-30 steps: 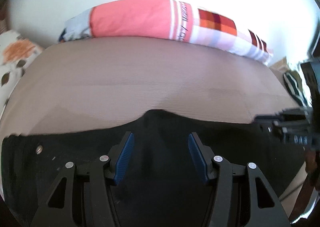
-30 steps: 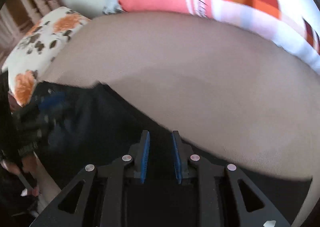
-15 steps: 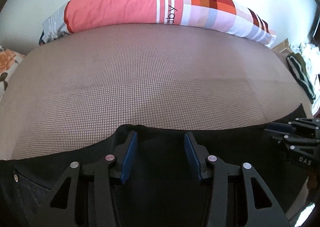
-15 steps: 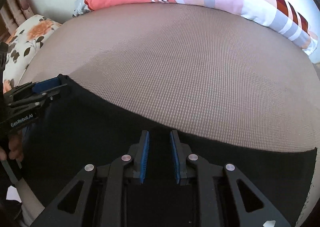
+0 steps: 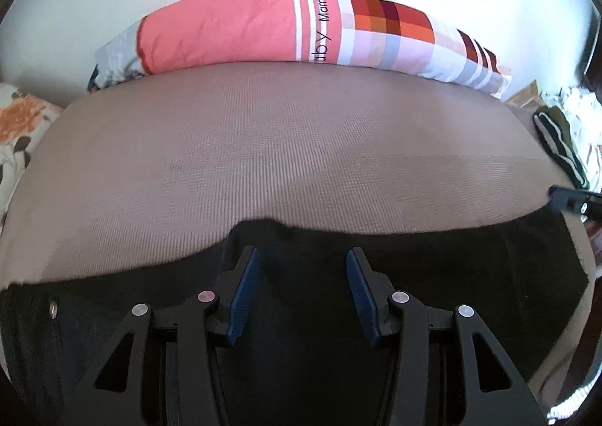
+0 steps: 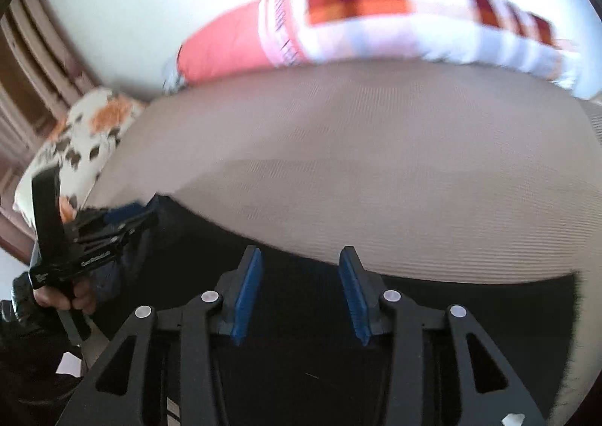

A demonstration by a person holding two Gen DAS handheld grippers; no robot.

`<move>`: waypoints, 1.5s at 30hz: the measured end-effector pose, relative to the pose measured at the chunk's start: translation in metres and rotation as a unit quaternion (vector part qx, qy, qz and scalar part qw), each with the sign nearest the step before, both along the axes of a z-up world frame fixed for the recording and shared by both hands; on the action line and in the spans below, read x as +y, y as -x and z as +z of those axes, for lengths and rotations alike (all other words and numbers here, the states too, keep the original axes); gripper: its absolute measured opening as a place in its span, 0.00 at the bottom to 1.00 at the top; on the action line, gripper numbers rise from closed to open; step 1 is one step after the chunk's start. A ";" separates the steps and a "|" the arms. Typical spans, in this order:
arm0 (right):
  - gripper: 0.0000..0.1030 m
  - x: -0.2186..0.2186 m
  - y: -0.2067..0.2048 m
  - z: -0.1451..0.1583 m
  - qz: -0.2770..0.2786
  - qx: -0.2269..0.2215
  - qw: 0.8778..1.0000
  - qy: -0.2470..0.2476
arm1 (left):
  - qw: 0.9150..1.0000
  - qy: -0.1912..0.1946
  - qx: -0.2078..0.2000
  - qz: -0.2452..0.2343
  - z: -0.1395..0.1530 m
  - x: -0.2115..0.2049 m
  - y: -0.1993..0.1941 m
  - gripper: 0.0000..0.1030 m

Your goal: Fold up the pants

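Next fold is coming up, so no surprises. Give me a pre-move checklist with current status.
1. Left tongs open: ok.
2. Right tongs open: ok.
3. Black pants lying on the tan bed cover: ok.
4. Fabric pinched between either pair of tongs: not ok, both gape over the cloth.
5. Far edge of pants straight: not ok, it humps up mid-way.
6. Legs aligned: cannot tell, too dark.

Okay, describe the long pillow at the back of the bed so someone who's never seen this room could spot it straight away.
Start at the wide taupe bed that fills the middle of the left wrist view, and follow it to its far edge under the white wall. The long pillow lies along that edge. Unlike the floral pillow at the left, it is coral pink at one end and red-orange checks at the other.
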State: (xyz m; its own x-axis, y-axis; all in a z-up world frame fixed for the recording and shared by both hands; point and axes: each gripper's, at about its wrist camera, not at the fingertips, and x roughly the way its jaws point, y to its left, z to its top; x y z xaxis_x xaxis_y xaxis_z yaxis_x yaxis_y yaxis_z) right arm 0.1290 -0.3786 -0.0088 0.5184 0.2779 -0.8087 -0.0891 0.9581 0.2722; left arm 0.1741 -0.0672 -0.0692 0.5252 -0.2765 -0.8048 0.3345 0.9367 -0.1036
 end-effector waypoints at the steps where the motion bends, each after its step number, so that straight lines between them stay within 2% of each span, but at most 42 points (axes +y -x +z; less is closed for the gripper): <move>1: 0.40 -0.016 0.007 0.004 -0.010 -0.004 1.000 0.000 | 1.000 0.004 0.002 0.002 0.001 0.002 0.006 0.48; 5: 0.42 -0.089 0.029 0.004 -0.066 0.037 0.997 -0.009 | 1.000 0.012 0.011 0.009 0.003 0.007 0.030 0.49; 10: 0.42 -0.182 0.068 -0.010 -0.141 0.075 0.986 -0.052 | 0.999 0.019 0.042 0.010 -0.005 0.005 0.051 0.49; 13: 0.41 -0.218 0.087 -0.024 -0.169 0.098 0.978 -0.067 | 0.998 0.017 0.056 0.011 -0.010 0.000 0.059 0.49; 16: 0.41 -0.240 0.101 -0.037 -0.166 0.113 0.974 -0.101 | 0.998 0.009 0.060 0.010 -0.012 -0.006 0.063 0.49; 22: 0.33 -0.255 0.109 -0.057 -0.146 0.132 0.972 -0.128 | 0.998 0.003 0.069 0.011 -0.014 -0.018 0.067 0.49; 27: 0.27 -0.256 0.101 -0.067 -0.129 0.140 0.972 -0.135 | 0.997 -0.002 0.079 0.016 -0.017 -0.025 0.069 0.49; 31: 0.23 -0.255 0.093 -0.071 -0.100 0.137 0.972 -0.164 | 0.996 -0.012 0.085 0.017 -0.023 -0.031 0.069 0.49; 35: 0.12 -0.251 0.083 -0.079 -0.078 0.132 0.970 -0.188 | 0.995 -0.005 0.095 0.028 -0.028 -0.035 0.068 0.49; 38: 0.07 -0.249 0.075 -0.085 -0.079 0.128 0.966 -0.210 | 0.996 -0.016 0.089 0.025 -0.029 -0.039 0.068 0.49; 45: 0.06 -0.232 0.079 -0.071 -0.120 0.124 0.971 -0.167 | 0.996 -0.010 0.086 0.024 -0.026 -0.039 0.068 0.49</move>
